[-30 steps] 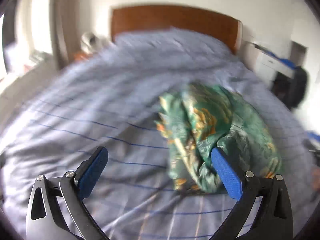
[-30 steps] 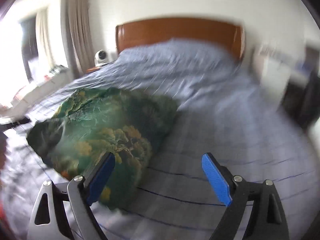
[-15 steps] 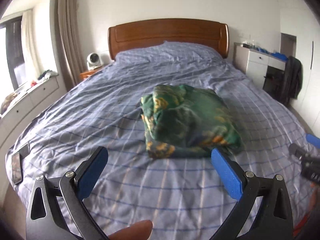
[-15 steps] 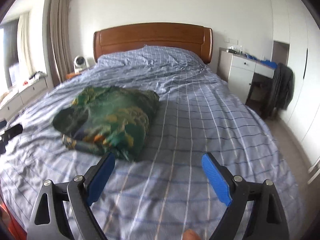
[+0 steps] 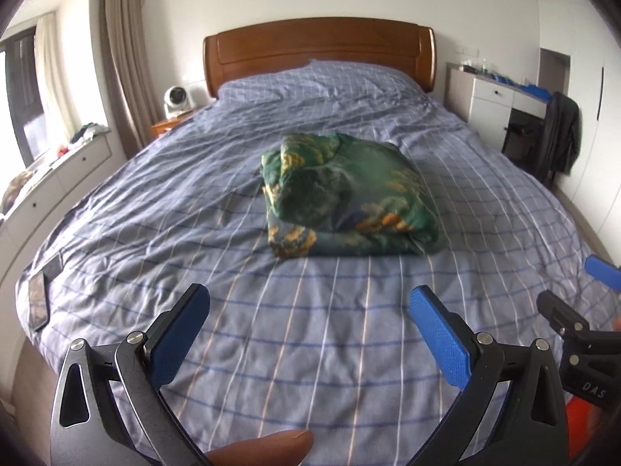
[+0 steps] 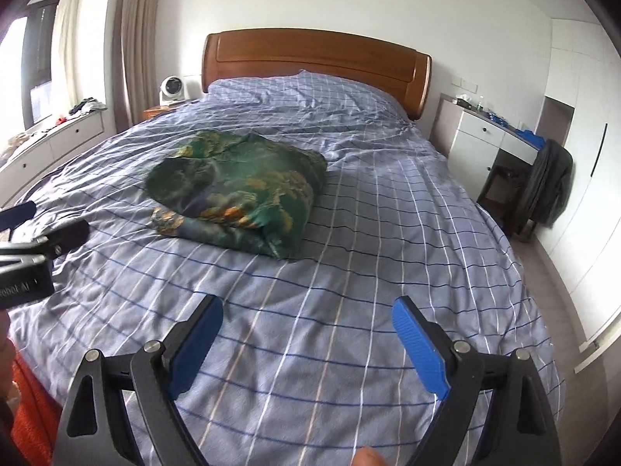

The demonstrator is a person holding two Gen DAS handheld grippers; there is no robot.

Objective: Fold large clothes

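A green garment with an orange and yellow pattern [image 5: 345,198] lies folded in a compact bundle in the middle of the bed; it also shows in the right wrist view [image 6: 240,190]. My left gripper [image 5: 310,334] is open and empty, held over the foot of the bed, well short of the bundle. My right gripper [image 6: 308,345] is open and empty, also back over the foot of the bed, with the bundle ahead and to its left. Each gripper shows at the edge of the other's view.
The bed [image 5: 217,202] has a blue checked cover and a wooden headboard [image 5: 318,50]. A phone [image 5: 39,299] lies at the bed's left edge. A white fan [image 5: 176,99] stands on the nightstand. A white desk [image 6: 489,136] and a chair with a dark jacket [image 6: 547,182] stand at the right.
Both grippers have pulled back from the folded garment toward the foot of the bed. The garment stays folded on the bed and now lies farther off in both views.
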